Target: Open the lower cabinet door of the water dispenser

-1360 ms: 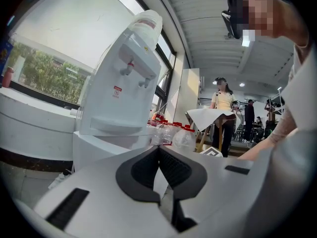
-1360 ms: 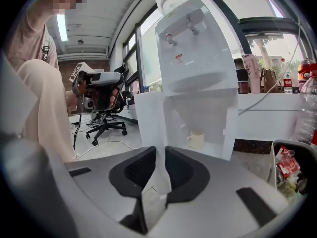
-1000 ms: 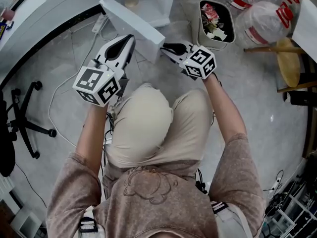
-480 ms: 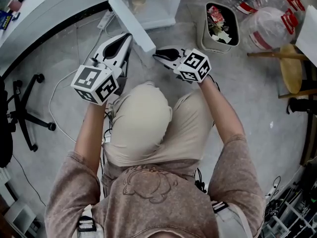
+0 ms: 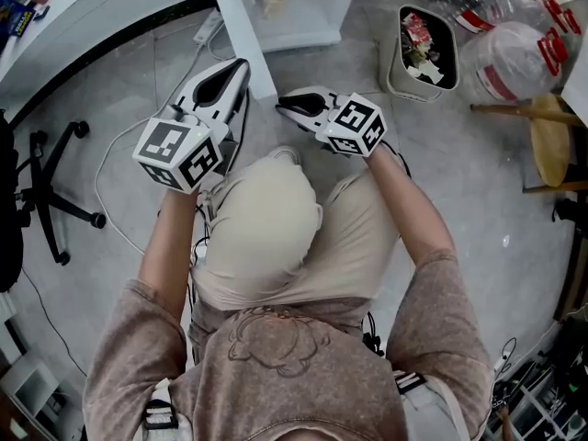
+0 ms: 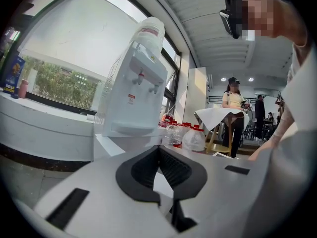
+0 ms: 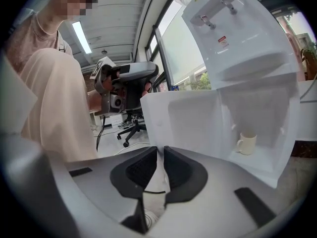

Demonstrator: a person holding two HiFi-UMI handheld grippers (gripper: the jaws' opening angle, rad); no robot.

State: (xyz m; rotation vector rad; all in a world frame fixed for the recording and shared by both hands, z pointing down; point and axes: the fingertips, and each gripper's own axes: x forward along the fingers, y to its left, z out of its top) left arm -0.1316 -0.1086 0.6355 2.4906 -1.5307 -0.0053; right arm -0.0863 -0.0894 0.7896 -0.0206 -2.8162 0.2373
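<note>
- The lower cabinet door [image 5: 241, 30] of the water dispenser [image 7: 237, 38] stands swung well open. In the head view it juts out from the cabinet's left side towards the person; in the right gripper view it is the white panel [image 7: 185, 120] left of the open compartment.
- The right gripper [image 5: 280, 106] is at the door's free edge, near its lower corner. Its fingers [image 7: 141, 170] have just been closing and now pinch that thin white edge, which shows in the narrow slot between them.
- Inside the open cabinet a pale mug [image 7: 246, 144] sits upright on the shelf, handle to the left.
- The left gripper [image 5: 243, 64] hovers just left of the door without touching it and points towards the dispenser. Its fingers [image 6: 176, 170] are closed, meeting at the tips with nothing between them.
- From the left gripper view the dispenser [image 6: 141, 78] rises straight ahead, with two taps on its front and a bottle on top.
- The person crouches on the grey floor [image 5: 459, 173], with their knees [image 5: 266, 219] right under both grippers.
- Right of the cabinet stands a waste bin [image 5: 390, 58] holding rubbish. Beyond it lie clear water bottles [image 5: 514, 58] with red caps.
- A wooden stool [image 5: 542, 141] sits at the far right, and an office chair [image 5: 50, 211] base at the far left.
</note>
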